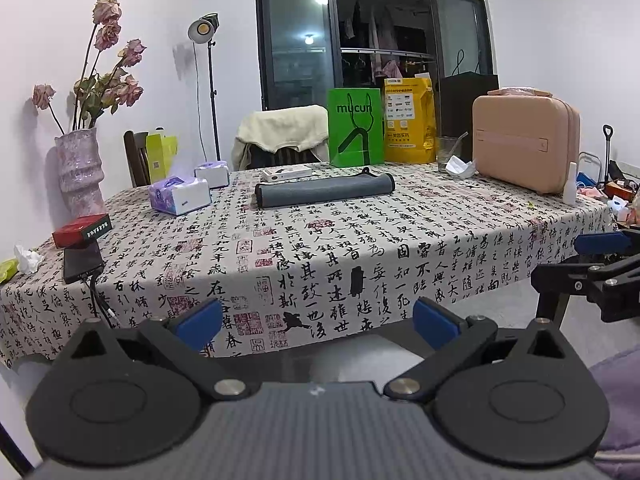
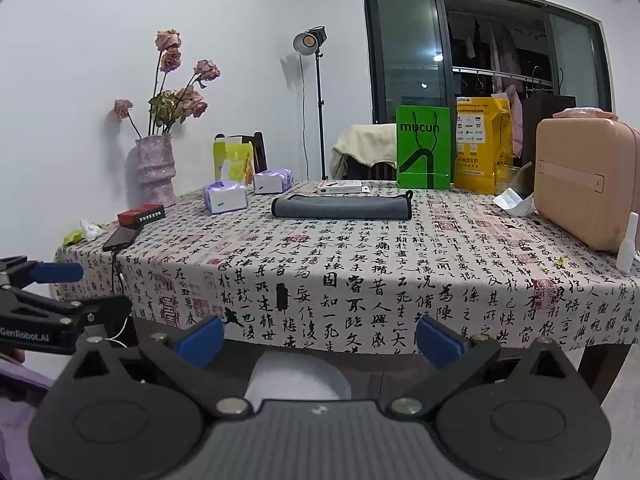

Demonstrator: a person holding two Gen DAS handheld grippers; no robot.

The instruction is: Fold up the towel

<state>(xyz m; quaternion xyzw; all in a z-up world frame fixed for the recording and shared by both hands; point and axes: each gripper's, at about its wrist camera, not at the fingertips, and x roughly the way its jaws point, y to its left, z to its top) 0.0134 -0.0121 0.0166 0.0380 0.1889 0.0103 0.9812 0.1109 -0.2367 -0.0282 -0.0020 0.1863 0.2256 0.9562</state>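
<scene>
Ahead of my jaws, the worktop (image 1: pixel 360 248) carries a folded grey towel (image 1: pixel 325 191), tissue packs (image 1: pixel 179 195) and a pink case (image 1: pixel 526 142).

**A lit room at night**

We see plain white walls (image 1: pixel 168 8) and, at the upper right of the frame, a dark-framed sliding window (image 1: pixel 372 36) with clothes hanging behind the glass. At left of the window stands a studio lamp (image 1: pixel 204 28) on a thin stand, lit. A chair (image 1: pixel 280 136) draped in cream cloth sits behind the desk (image 1: pixel 400 240), which wears a calligraphy-print cloth. At lower right lies pale floor (image 2: pixel 624 400).
</scene>
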